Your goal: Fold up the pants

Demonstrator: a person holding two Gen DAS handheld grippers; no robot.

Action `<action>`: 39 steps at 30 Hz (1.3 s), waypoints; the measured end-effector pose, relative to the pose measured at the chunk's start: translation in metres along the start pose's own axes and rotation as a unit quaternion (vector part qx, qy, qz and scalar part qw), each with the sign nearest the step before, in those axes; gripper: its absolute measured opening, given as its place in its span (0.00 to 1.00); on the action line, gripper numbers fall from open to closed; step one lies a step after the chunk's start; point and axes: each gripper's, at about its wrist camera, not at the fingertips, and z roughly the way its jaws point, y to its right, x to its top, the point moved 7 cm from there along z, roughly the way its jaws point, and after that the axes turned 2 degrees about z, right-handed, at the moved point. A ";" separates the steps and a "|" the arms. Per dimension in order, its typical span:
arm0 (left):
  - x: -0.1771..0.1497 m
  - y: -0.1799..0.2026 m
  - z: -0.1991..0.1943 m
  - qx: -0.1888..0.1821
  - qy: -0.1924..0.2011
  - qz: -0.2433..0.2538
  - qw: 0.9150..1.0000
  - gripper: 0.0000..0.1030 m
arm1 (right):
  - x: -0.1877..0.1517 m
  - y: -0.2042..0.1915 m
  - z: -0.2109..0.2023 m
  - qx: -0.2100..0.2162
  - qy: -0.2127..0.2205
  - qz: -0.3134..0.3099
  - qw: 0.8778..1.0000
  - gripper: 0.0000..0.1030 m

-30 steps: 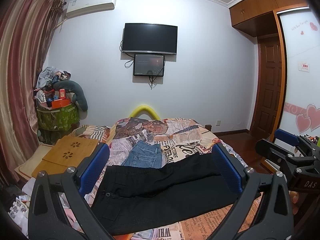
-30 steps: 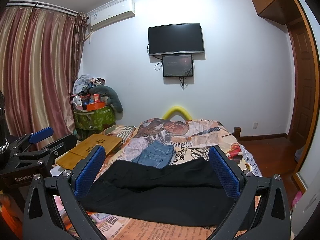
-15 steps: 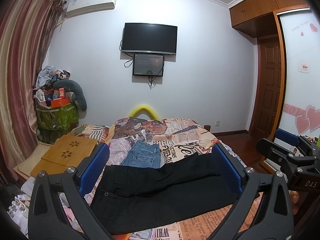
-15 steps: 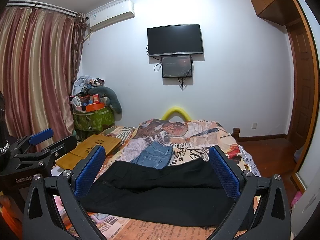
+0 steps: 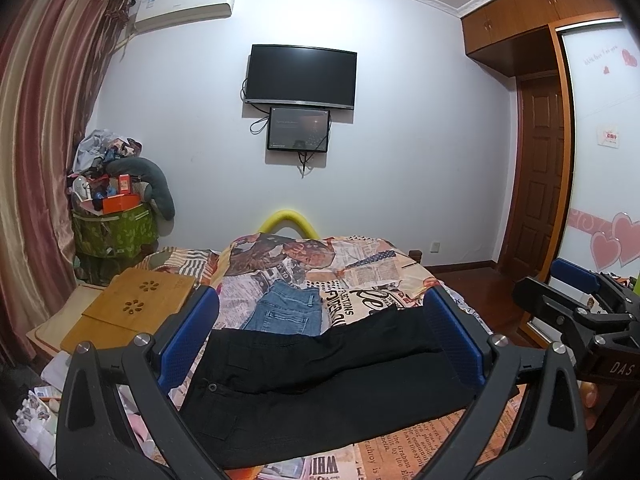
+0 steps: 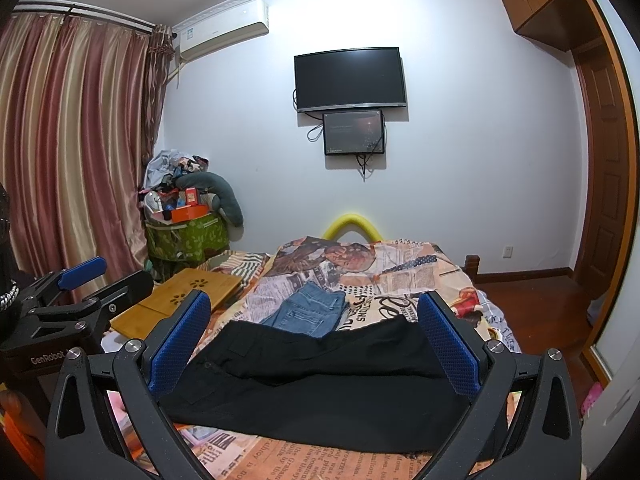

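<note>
Pants (image 5: pixel 320 380) of plain black cloth lie spread across the near end of the bed (image 5: pixel 372 264), waist to your left and legs running to your right, one leg lapped over the other in a soft ridge. A button and a flat patch pocket show at the left end. Just behind them, touching or overlapping their far edge, sits a folded pair of blue jeans (image 5: pixel 286 310) in faded denim with a stitched back pocket. The bed cover is printed like old newspaper, with headlines and a large portrait. A yellow foam arch (image 5: pixel 289 220) rises at the far end of the bed.

Your left hand-held gripper (image 5: pixel 320 332) hangs above the pants with its blue dimpled pads spread wide and nothing between them. Your right hand-held gripper (image 6: pixel 314 330) is likewise spread wide and holds nothing; it sits off to the right of the left one, well apart, and each shows at the edge of the other's view.

To your left, beside the bed, a bamboo lap tray (image 5: pixel 136 308) with flower-shaped cutouts lies flat. Beyond it a green leaf-print bin (image 5: pixel 114 232) is heaped with clutter, with a grey neck pillow (image 5: pixel 152 180) draped over it. Striped satin curtains (image 6: pixel 72 152) hang on that side. On the far wall are a dark television (image 5: pixel 300 76), a smaller screen (image 5: pixel 298 130) under it, and an air conditioner (image 5: pixel 184 6). A wooden door (image 5: pixel 538 176) stands to the right.
</note>
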 end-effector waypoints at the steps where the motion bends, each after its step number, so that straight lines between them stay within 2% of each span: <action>1: 0.000 -0.001 -0.001 0.000 0.000 0.000 1.000 1.00 | 0.000 0.000 0.000 0.000 0.000 0.000 1.000 1.00; 12: 0.000 -0.003 0.003 0.005 0.001 0.000 1.000 1.00 | -0.002 0.009 0.003 -0.002 -0.001 0.002 1.000 1.00; 20: 0.000 -0.011 0.030 -0.001 0.001 0.002 1.000 1.00 | -0.004 0.009 0.018 -0.001 -0.006 -0.005 1.000 1.00; 26: -0.005 -0.031 0.079 0.007 -0.031 -0.007 0.999 1.00 | -0.006 0.016 0.050 -0.003 -0.021 -0.019 1.000 1.00; 31: -0.016 -0.060 0.139 0.028 -0.080 -0.012 0.996 1.00 | -0.015 0.031 0.087 -0.005 -0.048 -0.020 0.999 1.00; 35: -0.029 -0.098 0.190 0.067 -0.114 -0.011 0.991 1.00 | -0.025 0.051 0.120 0.002 -0.082 -0.006 0.997 1.00; 39: -0.045 -0.127 0.230 0.100 -0.135 0.012 0.986 1.00 | -0.040 0.076 0.155 -0.016 -0.120 -0.002 0.993 1.00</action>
